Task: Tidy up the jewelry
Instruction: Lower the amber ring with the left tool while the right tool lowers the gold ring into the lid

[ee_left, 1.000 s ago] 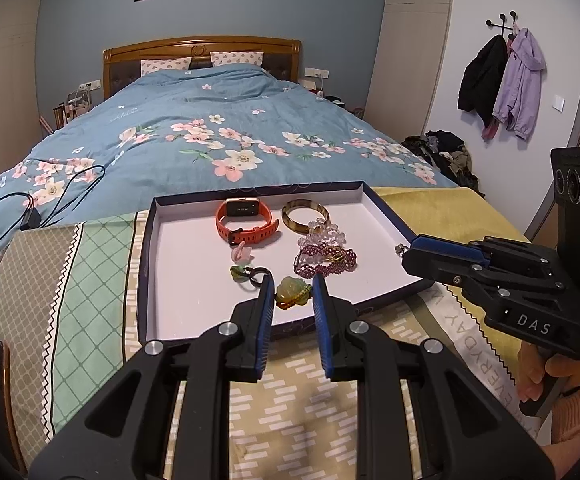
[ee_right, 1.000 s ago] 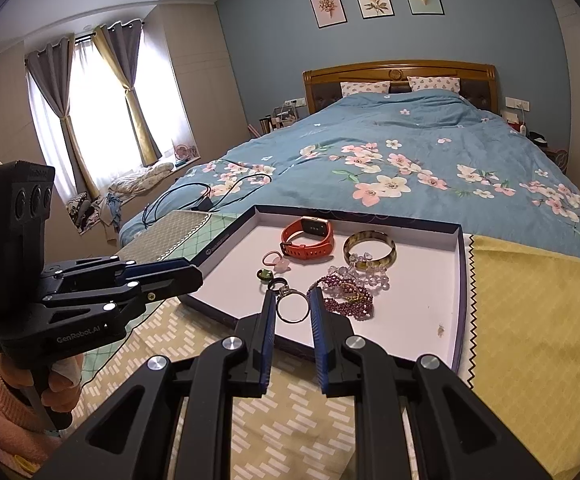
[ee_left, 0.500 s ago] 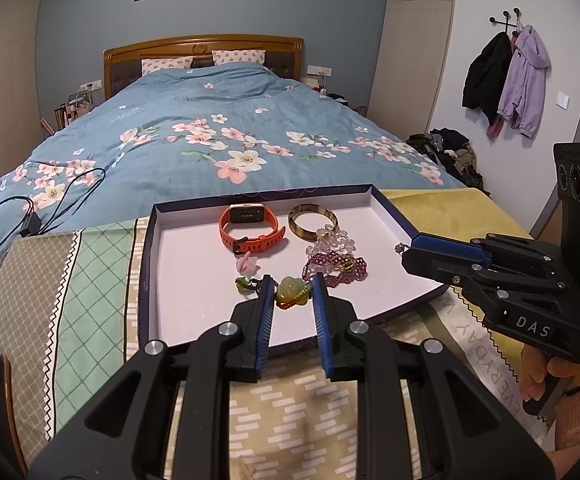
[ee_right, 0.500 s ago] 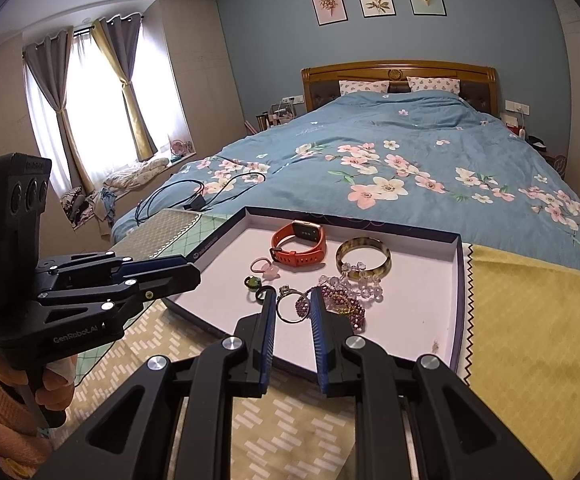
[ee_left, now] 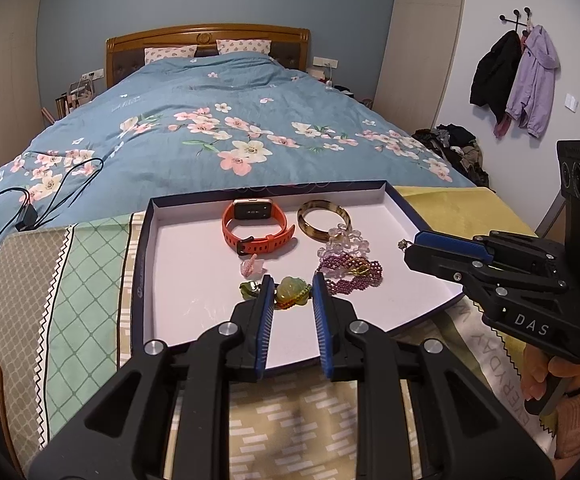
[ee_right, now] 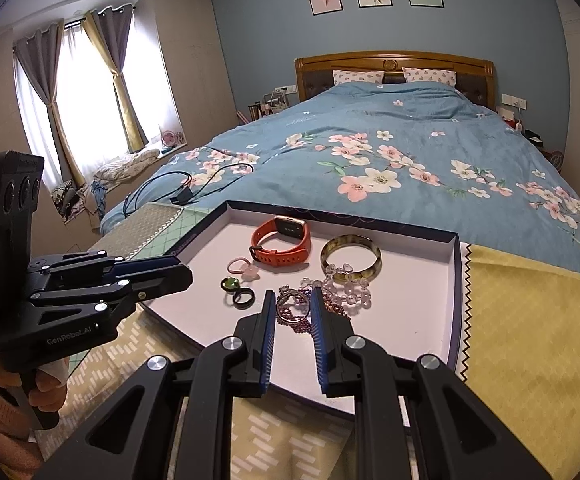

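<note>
Left wrist view: bed (ee_left: 250, 120) lies behind the tray (ee_left: 146, 264), a shallow lid on the patterned cloth that serves as the sorting surface.

- Far side of tray: orange watch (ee_left: 256, 228) and bangle (ee_left: 323, 220), side by side, apart. These look placed already.
- Tray centre: clear bead bracelet (ee_left: 347, 240) and purple bead bracelet (ee_left: 349, 274), touching in one clump. Probably still unsorted.
- Left gripper (ee_left: 293, 280): jaws narrow, pinching a green-yellow pendant (ee_left: 291, 292) over the tray's near half.
- Right gripper (ee_right: 292, 294): jaws narrow on a silver ring (ee_right: 286, 310), above the purple beads.
- Left of the clump: pink ring (ee_left: 254, 266), green-stone ring (ee_right: 230, 283) and black ring (ee_right: 244, 298), grouped. Likely the small-item zone, so the held ring probably goes there.
</note>
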